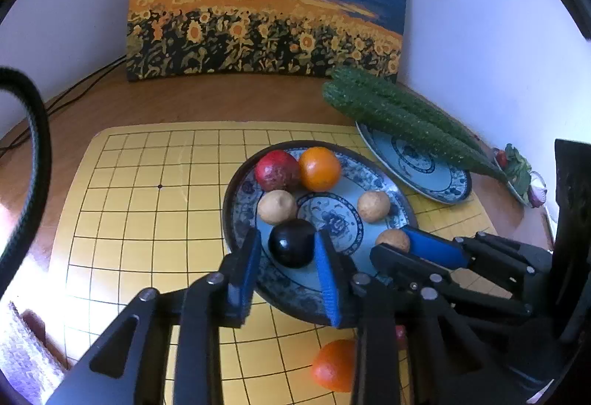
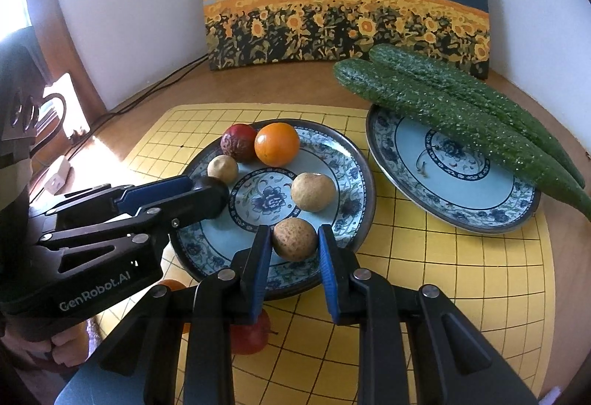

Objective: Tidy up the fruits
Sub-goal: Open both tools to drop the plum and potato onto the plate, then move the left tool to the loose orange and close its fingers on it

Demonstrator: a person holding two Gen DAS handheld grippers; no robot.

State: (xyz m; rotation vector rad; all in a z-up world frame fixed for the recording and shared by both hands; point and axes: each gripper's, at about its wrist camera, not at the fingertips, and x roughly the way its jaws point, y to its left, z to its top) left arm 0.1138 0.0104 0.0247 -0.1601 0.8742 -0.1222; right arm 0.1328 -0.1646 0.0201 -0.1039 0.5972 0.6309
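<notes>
A blue-patterned fruit plate (image 1: 388, 191) (image 2: 343, 161) holds a red fruit (image 1: 277, 170), an orange (image 1: 319, 168), tan round fruits (image 1: 373, 206) and a dark plum (image 1: 291, 243). My left gripper (image 1: 286, 248) is open, its jaws standing on either side of the plum with small gaps. My right gripper (image 2: 293, 242) is open around a brown speckled fruit (image 2: 294, 239) at the plate's near rim. The left gripper also shows in the right wrist view (image 2: 207, 194).
A second patterned plate (image 2: 450, 191) at the right carries two cucumbers (image 2: 461, 117). An orange (image 1: 334, 364) and a red fruit (image 2: 251, 335) lie on the yellow grid mat (image 1: 147, 220) below the grippers. A sunflower painting (image 1: 266, 6) leans on the wall. Cables run at the left.
</notes>
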